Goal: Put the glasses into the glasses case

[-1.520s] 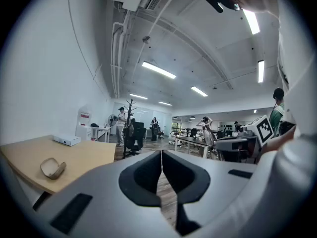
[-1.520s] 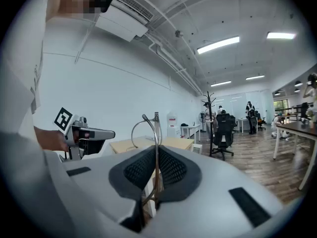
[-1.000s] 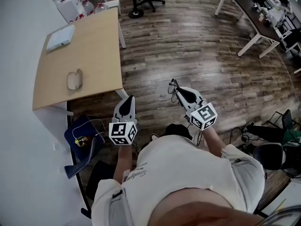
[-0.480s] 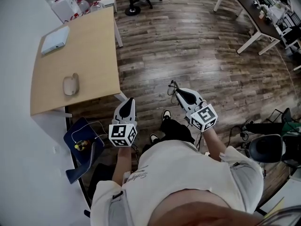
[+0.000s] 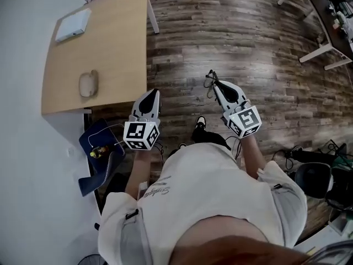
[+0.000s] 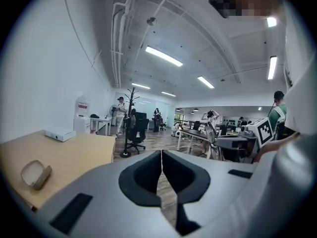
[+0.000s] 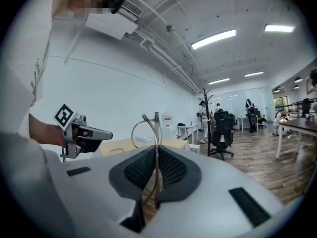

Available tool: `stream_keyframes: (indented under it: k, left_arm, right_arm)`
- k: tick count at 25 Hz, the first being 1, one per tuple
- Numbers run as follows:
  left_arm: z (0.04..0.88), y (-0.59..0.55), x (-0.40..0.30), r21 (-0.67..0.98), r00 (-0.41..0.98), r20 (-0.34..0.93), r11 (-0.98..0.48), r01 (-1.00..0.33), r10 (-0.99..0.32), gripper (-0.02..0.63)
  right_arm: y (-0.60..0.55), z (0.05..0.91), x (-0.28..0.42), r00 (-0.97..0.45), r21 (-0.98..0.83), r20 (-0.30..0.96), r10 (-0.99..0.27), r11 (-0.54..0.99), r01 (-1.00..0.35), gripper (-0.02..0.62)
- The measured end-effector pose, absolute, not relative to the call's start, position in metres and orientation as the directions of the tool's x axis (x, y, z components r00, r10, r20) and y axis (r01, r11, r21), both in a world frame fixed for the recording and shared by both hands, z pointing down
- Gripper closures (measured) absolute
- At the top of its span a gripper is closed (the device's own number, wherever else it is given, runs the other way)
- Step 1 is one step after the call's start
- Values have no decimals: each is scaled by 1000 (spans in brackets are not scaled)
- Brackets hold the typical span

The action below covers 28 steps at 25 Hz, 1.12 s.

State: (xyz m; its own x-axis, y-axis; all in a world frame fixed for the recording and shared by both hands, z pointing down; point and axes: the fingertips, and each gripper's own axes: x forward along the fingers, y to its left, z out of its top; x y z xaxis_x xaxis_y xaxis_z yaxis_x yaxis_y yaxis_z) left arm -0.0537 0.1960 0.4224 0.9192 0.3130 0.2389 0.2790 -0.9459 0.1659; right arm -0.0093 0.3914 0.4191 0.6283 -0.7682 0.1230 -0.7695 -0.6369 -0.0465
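Observation:
The open beige glasses case [image 5: 88, 84] lies on the wooden table [image 5: 118, 48] at the upper left; it also shows low left in the left gripper view as the case [image 6: 35, 174]. Thin wire-framed glasses [image 5: 210, 79] stick out of my right gripper [image 5: 216, 85], which is shut on them over the wooden floor, right of the table. In the right gripper view the glasses [image 7: 146, 127] stand upright between the right gripper [image 7: 156, 150] pads. My left gripper [image 5: 150, 92] hovers by the table's near right corner, its jaws shut with nothing in them, as the left gripper [image 6: 161, 153] view confirms.
A flat white box [image 5: 73, 25] lies at the table's far end. A dark blue bag [image 5: 99, 159] with cables sits on the floor under the near edge. White desk legs [image 5: 325, 51] and office chairs [image 6: 133, 133] stand further off, with people in the distance.
Both grippers have moved forward together, closer to the table's near corner. The right gripper still holds the glasses and the left stays shut.

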Motion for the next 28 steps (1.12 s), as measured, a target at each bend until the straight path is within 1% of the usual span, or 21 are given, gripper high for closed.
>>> stream_keyframes:
  k: [5,12,22,28]
  left_arm:
    - [418,196,-7,142,937,234,-962,232,260,589]
    - [429,200,35,125,946,249,-976,180,207,589]
    - [461,216,58,145,917,330,-972,186,225,589]
    - [476,193,89,183,916,330,-967,176,229,589]
  right_arm:
    - [397,423,39,597,-51,116,-794,-605,-795,584]
    - [410,448,87,567,-60,132,-813,-577,-814,584]
    - [398,484,119,508,-126,186,-841,-533,-837,584]
    - [371,485,144,501,-92,204,-841,-526,-845,584]
